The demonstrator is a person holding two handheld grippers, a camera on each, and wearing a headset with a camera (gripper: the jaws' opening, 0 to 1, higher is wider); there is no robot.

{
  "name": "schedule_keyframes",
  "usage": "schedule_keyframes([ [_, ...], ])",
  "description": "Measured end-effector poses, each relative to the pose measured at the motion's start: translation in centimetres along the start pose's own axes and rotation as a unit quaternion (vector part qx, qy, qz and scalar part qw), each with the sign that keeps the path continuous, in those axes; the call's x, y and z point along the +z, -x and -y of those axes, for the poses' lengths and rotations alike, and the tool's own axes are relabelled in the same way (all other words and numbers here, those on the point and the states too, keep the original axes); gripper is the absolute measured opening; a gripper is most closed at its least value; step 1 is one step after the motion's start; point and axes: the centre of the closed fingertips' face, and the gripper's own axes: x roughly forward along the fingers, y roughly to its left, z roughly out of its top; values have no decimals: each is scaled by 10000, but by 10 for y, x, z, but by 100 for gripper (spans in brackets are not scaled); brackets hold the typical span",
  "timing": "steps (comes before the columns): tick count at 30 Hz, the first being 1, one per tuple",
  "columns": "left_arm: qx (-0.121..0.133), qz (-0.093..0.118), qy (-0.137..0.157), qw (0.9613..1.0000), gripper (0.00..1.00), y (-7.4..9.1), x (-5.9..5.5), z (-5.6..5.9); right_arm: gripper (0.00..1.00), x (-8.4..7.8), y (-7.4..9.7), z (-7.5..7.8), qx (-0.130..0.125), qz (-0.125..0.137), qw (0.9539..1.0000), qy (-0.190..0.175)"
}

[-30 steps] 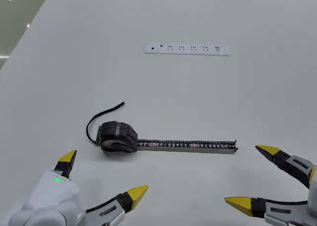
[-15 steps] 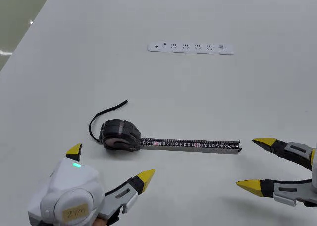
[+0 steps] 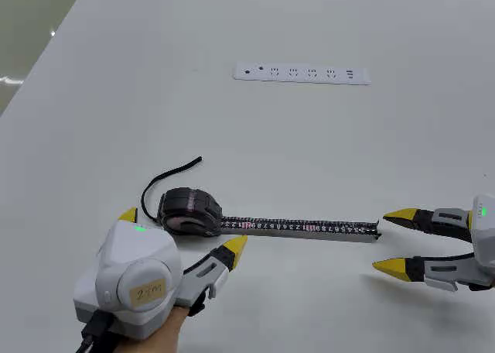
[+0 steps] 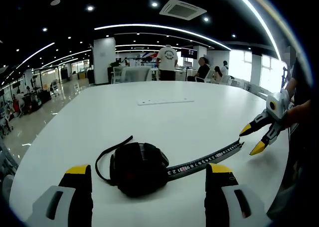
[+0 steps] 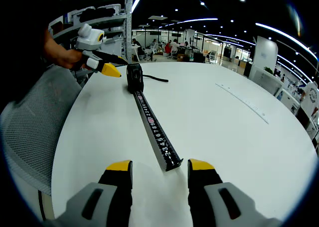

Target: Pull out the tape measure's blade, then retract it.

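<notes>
- The table (image 3: 325, 136) is white and carries a power strip (image 3: 302, 73) toward its far edge. The tape measure (image 3: 203, 217) lies nearer the near edge, well apart from the strip. Judged step: securing both ends of the extended tape ahead of retraction.
- The left gripper (image 3: 182, 229) has its jaws wide and holds nothing. Recommended: close squarely on the flanks of the case so it cannot skid when the blade runs in.
- The right gripper (image 3: 382, 241) likewise has wide jaws and holds nothing. Recommended: pinch the blade tip flat and walk it back slowly, since a free release risks whip.
- The blade (image 3: 302, 228) lies flat on the table and runs from the case toward the right gripper.
- The case (image 3: 189, 212) is black, on its side, just ahead of and between the left jaws, with no contact seen.
- The strap (image 3: 158, 181) loops off the case's far side and should be kept out of the grip.
- The end hook (image 3: 377, 230) sits just short of the right jaws, on their centre line, apart from both.
</notes>
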Motion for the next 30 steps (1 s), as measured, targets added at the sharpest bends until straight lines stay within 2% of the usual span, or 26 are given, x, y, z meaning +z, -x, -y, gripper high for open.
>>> schedule_keyframes([
  [13,407,-166,331,9985,80,-22,-4,-16,26,-8,-11,10,161,-179,9997,93],
  [23,501,-310,440,9973,72,-32,-12,-17,14,-11,-15,15,88,-211,9997,108],
  [30,518,-348,488,9969,70,-37,-13,-17,13,-11,-16,17,87,-179,9998,86],
])
